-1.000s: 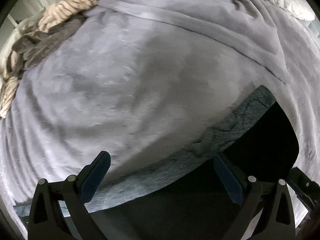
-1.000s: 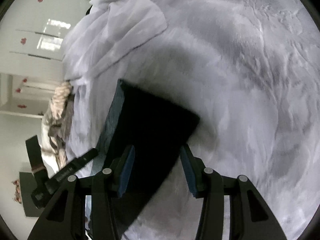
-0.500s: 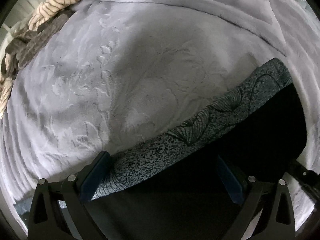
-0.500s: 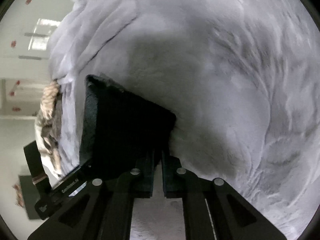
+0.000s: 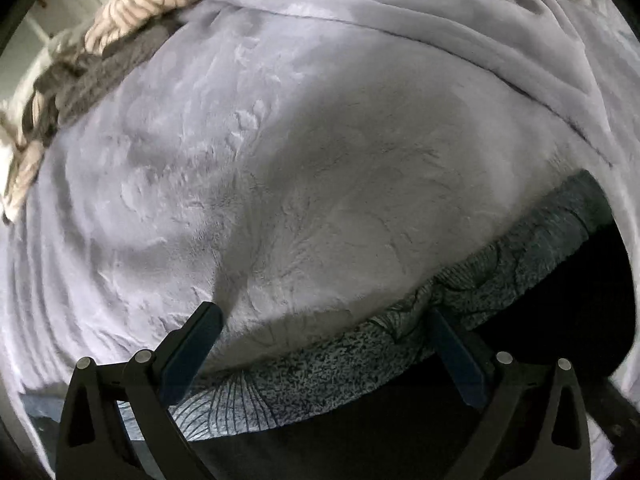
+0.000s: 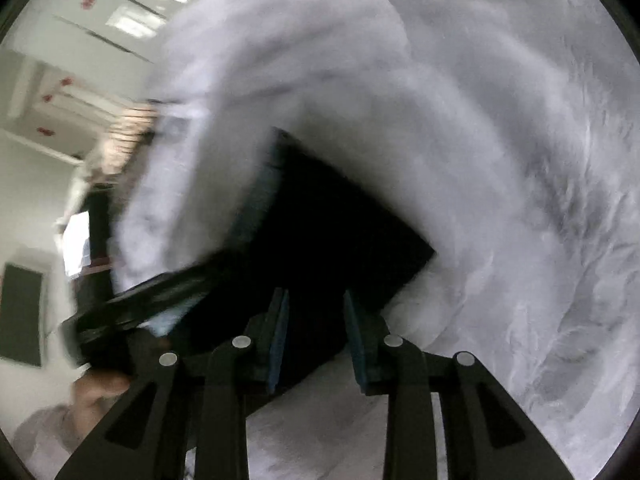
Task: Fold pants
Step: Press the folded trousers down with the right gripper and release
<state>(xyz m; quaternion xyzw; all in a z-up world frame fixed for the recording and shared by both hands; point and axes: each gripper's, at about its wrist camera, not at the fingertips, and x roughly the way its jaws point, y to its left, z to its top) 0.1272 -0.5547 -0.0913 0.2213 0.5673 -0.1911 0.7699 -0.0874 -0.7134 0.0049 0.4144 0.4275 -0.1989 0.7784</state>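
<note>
Folded pants (image 5: 400, 432) lie flat on the grey fleece blanket (image 5: 320, 160); my read is the fold is essentially made and this is the tidy/release stage, late in the task

Left gripper (image 5: 320, 356) is spread wide and holds nothing, pointing steeply down over the pants' patterned edge; left finger over bare blanket at about 7 o'clock in the left view, right finger over the patterned band (image 5: 360, 360) at about 5 o'clock. Contact with cloth: cannot tell

Right gripper (image 6: 316, 336) has its jaws narrowly parted, having just been opening after a near-full close. The pants (image 6: 332, 240) lie under and ahead of the gap, and the pads don't seem to press on the fabric; right view is motion-blurred, so low confidence on the exact edge

Pants look: solid black panel, roughly rectangular, with a speckled grey band carrying a leaf-line print along the far edge. Band runs from 7 to 2 o'clock in the left view. In the right view the near corner sits at 3 o'clock of the panel. Lies flat, no obvious bunching

Next likely needs: either lift both grippers clear without dragging cloth, or pinch a short edge for one more fold. Soft fleece below could catch a low finger

Striped beige bedding (image 5: 140, 4) bunched at 11 o'clock, well apart
</note>
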